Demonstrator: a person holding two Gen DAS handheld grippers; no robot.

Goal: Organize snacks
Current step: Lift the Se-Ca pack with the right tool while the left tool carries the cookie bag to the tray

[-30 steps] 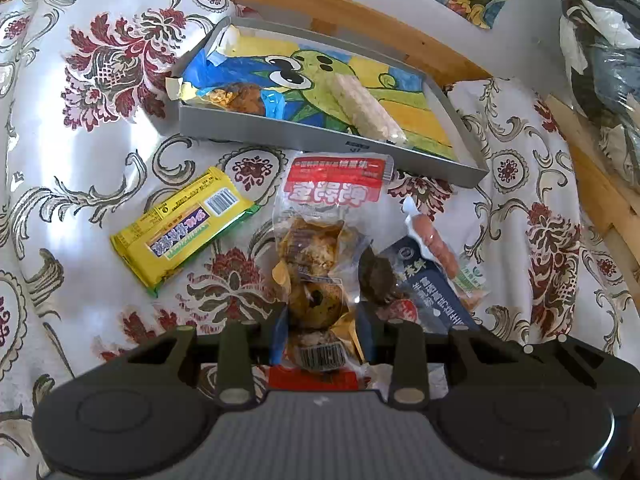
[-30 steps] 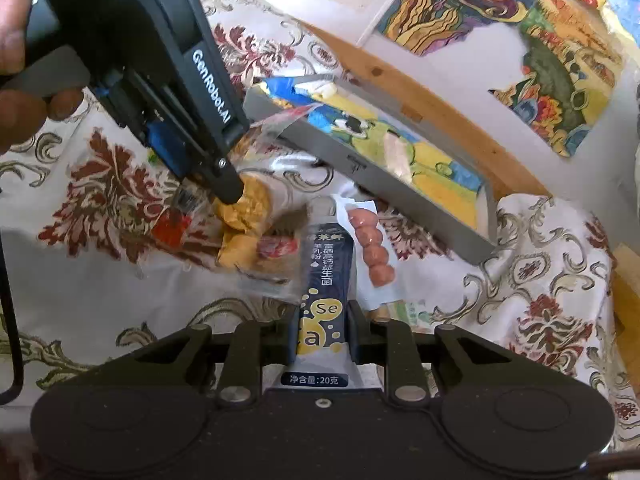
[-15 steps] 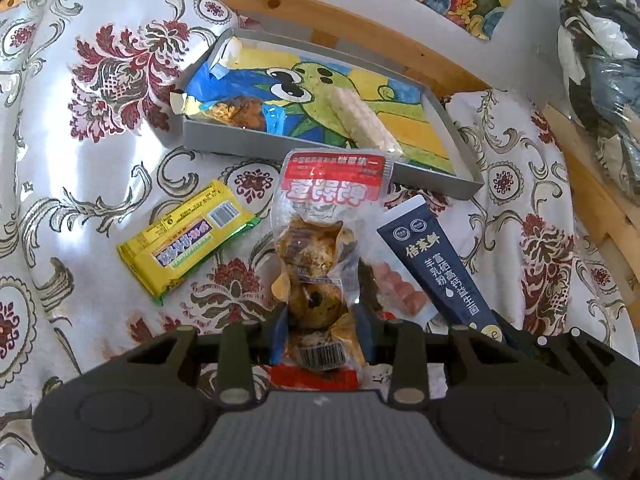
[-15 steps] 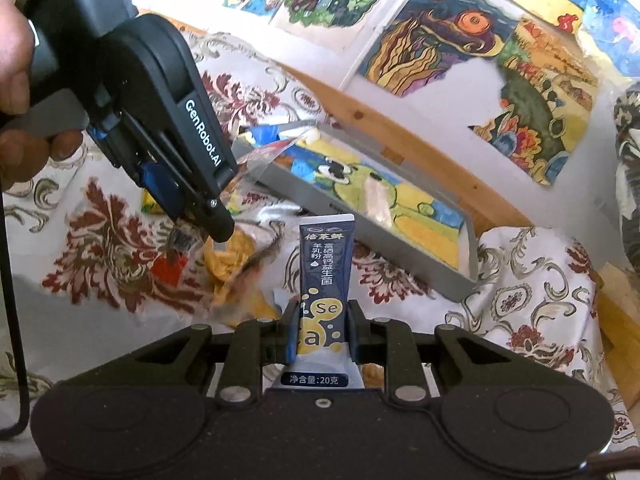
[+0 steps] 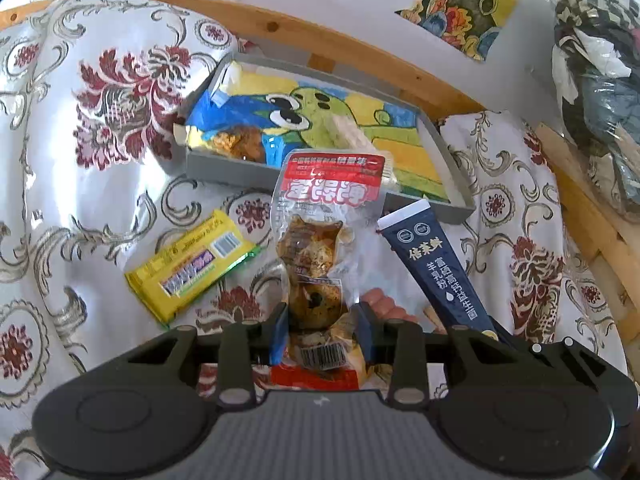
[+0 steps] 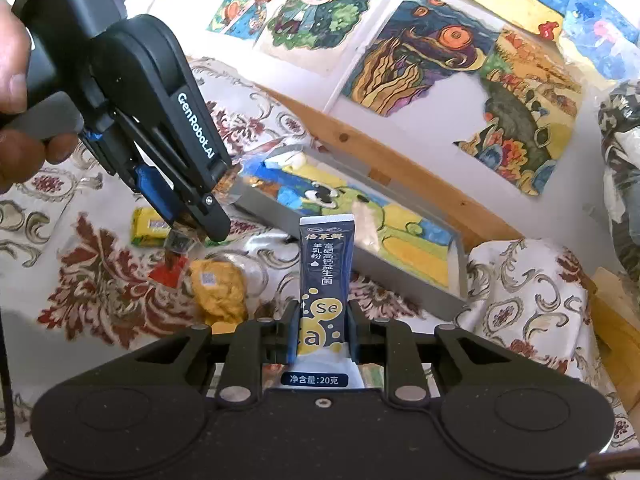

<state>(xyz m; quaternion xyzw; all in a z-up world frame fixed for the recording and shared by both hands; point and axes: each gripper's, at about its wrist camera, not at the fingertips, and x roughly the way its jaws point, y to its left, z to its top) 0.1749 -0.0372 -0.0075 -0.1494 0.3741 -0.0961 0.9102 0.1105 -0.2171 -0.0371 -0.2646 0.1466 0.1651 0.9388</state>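
Note:
In the left wrist view my left gripper (image 5: 322, 320) is shut on a clear packet of brown snacks with a red label (image 5: 320, 248), held upright above the cloth. My right gripper (image 6: 322, 328) is shut on a dark blue sachet (image 6: 326, 276), which also shows at the right of the left wrist view (image 5: 436, 272). Beyond both lies the grey tray (image 5: 224, 162) with a green cartoon lining, holding a blue-wrapped snack (image 5: 236, 136) and a pale bar (image 5: 344, 132). In the right wrist view the left gripper (image 6: 200, 224) hangs left of the sachet, near the tray (image 6: 400, 276).
A yellow snack bar (image 5: 192, 268) lies on the flowered cloth left of the packet. A pink sausage packet (image 5: 384, 306) and a yellow-wrapped snack (image 6: 218, 292) lie under the grippers. A wooden rail (image 6: 420, 184) and a wall with paintings stand behind the tray. A hand (image 6: 16, 92) holds the left gripper.
Both grippers have risen from the cloth with their packets. The blue sachet, first lying flat beside the sausages, now stands upright in the right gripper, nearer the tray.

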